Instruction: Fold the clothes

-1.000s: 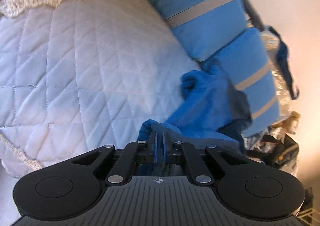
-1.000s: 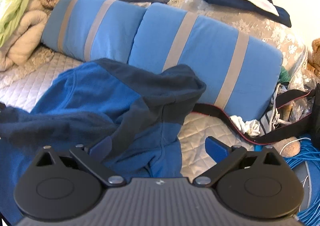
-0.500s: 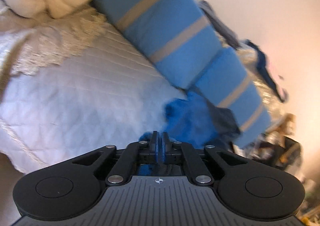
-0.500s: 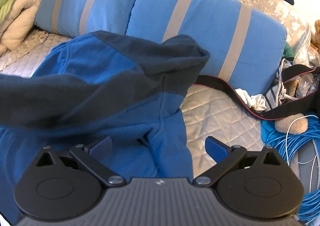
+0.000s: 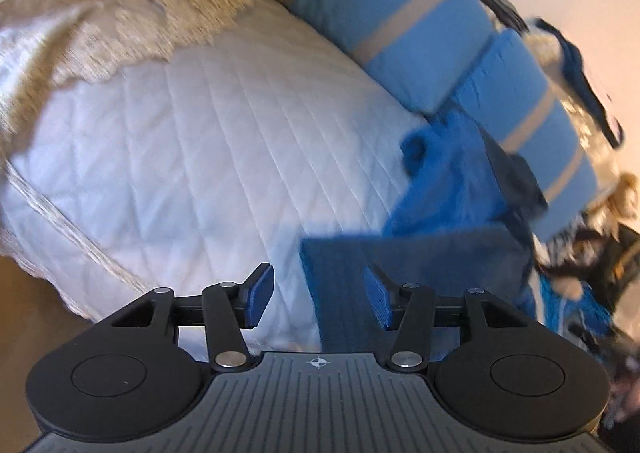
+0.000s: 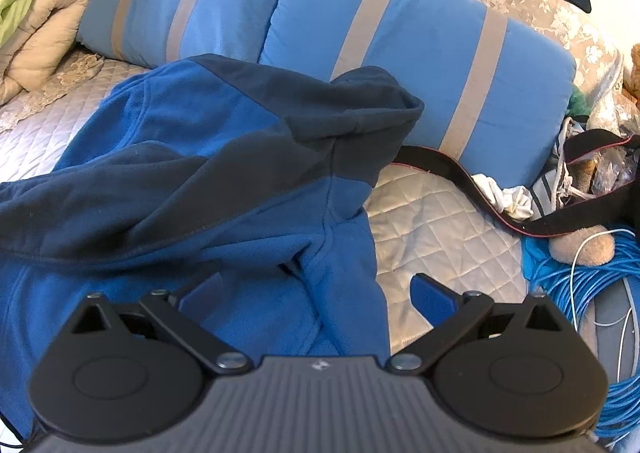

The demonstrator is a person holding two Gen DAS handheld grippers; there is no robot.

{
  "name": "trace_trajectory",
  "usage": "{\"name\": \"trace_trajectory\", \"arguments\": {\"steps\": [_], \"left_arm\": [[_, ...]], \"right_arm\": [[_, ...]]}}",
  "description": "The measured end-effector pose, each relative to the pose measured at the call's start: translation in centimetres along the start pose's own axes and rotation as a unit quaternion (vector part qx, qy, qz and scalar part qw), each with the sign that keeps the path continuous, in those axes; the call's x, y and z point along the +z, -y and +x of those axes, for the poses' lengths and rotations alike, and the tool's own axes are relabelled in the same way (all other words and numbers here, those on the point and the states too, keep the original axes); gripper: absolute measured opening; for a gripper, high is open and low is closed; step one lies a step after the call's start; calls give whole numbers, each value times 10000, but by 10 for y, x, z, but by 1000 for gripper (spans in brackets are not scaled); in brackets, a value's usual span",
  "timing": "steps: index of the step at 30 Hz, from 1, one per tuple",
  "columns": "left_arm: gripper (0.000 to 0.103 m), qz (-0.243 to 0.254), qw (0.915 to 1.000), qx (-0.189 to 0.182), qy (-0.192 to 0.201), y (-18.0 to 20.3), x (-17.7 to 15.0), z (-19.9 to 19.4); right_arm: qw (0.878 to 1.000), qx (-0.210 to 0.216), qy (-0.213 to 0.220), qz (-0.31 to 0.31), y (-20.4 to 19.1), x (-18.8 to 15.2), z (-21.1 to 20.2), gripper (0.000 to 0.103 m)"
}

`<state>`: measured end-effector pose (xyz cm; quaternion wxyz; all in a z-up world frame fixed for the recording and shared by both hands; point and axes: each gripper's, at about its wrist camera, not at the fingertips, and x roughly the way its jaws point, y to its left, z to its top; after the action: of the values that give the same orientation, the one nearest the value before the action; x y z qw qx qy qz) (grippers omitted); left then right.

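Note:
A blue fleece jacket (image 6: 224, 157) with dark navy panels lies crumpled on the quilted bedcover (image 6: 432, 221), its hood against the striped pillows. My right gripper (image 6: 316, 289) hovers open and wide just above the jacket's lower part, with nothing pinched. In the left wrist view the jacket (image 5: 448, 189) lies to the right, and a flat sleeve end (image 5: 340, 273) reaches between the jaws of my left gripper (image 5: 318, 285). Those jaws are opening; the sleeve lies close to the right pad, and neither pad presses on it.
Two blue pillows with grey stripes (image 6: 400, 53) line the back. Beige and green blankets (image 6: 36, 33) pile up at the far left. A black strap (image 6: 460, 173), a white rag and coiled blue cable (image 6: 580, 293) crowd the right. The bed's lace edge (image 5: 60, 237) drops off at left.
My left gripper was shut on the blue fabric and now stands apart, the sleeve loose between its pads. The right gripper has sunk closer to the jacket, still open.

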<state>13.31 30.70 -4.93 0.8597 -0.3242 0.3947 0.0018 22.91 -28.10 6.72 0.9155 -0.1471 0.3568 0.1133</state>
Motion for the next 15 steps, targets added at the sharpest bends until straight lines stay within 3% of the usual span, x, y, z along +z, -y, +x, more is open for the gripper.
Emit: {"name": "trace_trajectory", "arguments": {"steps": [6, 7, 8, 11, 15], "left_arm": [[46, 761, 9964, -219, -297, 4, -21, 18], [43, 799, 9957, -346, -327, 4, -22, 19], [28, 818, 9948, -478, -368, 5, -24, 20], [20, 596, 9940, -807, -435, 8, -23, 16], [19, 213, 9920, -1230, -179, 22, -4, -10]], "right_arm": [[10000, -15, -60, 73, 1, -3, 2, 103], [9999, -21, -58, 82, 1, -3, 1, 103], [9999, -16, -55, 88, 1, -4, 1, 103], [9999, -7, -67, 89, 1, -5, 1, 103], [9999, -14, -127, 109, 0, -9, 2, 103]]}}
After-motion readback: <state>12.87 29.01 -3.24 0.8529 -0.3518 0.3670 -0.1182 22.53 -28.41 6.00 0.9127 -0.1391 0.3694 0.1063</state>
